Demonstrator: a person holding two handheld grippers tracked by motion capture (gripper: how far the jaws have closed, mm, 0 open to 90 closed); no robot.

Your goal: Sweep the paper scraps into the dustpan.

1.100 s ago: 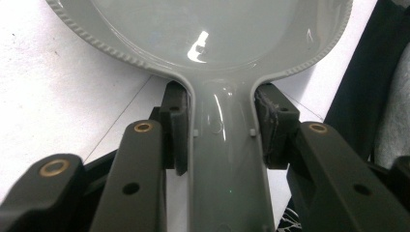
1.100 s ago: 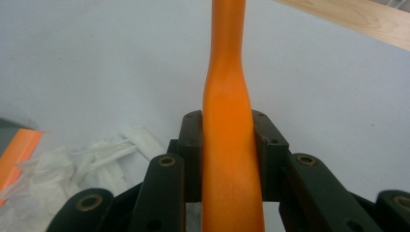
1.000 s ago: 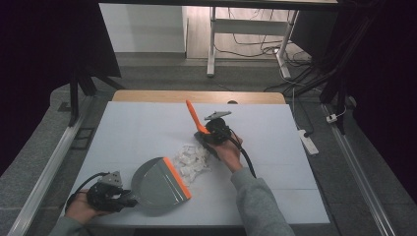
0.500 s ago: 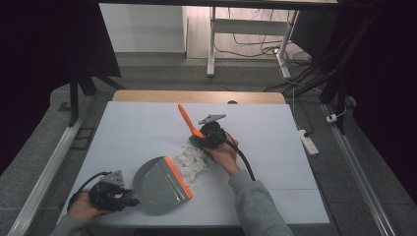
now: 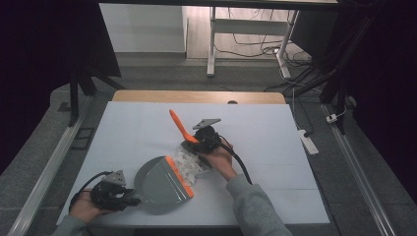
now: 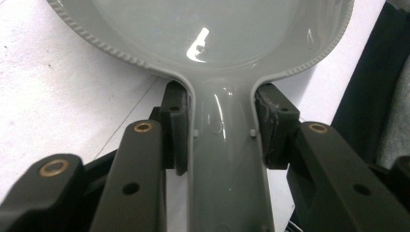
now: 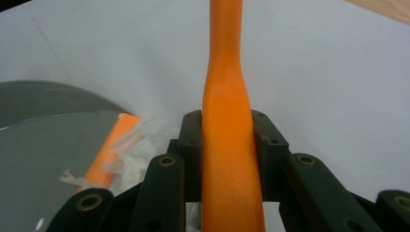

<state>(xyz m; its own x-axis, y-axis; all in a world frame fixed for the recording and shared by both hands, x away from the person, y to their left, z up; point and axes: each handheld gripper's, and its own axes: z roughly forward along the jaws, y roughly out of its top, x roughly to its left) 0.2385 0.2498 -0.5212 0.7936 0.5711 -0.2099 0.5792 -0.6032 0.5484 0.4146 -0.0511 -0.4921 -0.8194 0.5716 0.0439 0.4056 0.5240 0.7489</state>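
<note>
From above, the grey dustpan (image 5: 160, 184) lies near the desk's (image 5: 275, 147) front edge, left of centre, its orange lip touching a heap of white paper scraps (image 5: 189, 164). The left gripper view adds the grip: the left gripper (image 6: 220, 128) is clamped on the dustpan's handle. The right gripper view shows the right gripper (image 7: 227, 145) closed around the orange brush handle (image 7: 227, 145), which slants up toward the desk's far edge, above the scraps.

Both grippers black: left gripper (image 5: 129, 196) and right gripper (image 5: 195, 146) each carry a grey three-cornered plate and a black cable. Jaw links show brass rivets, small holes. Grey sleeves (image 5: 255, 206) at frame bottom.
</note>
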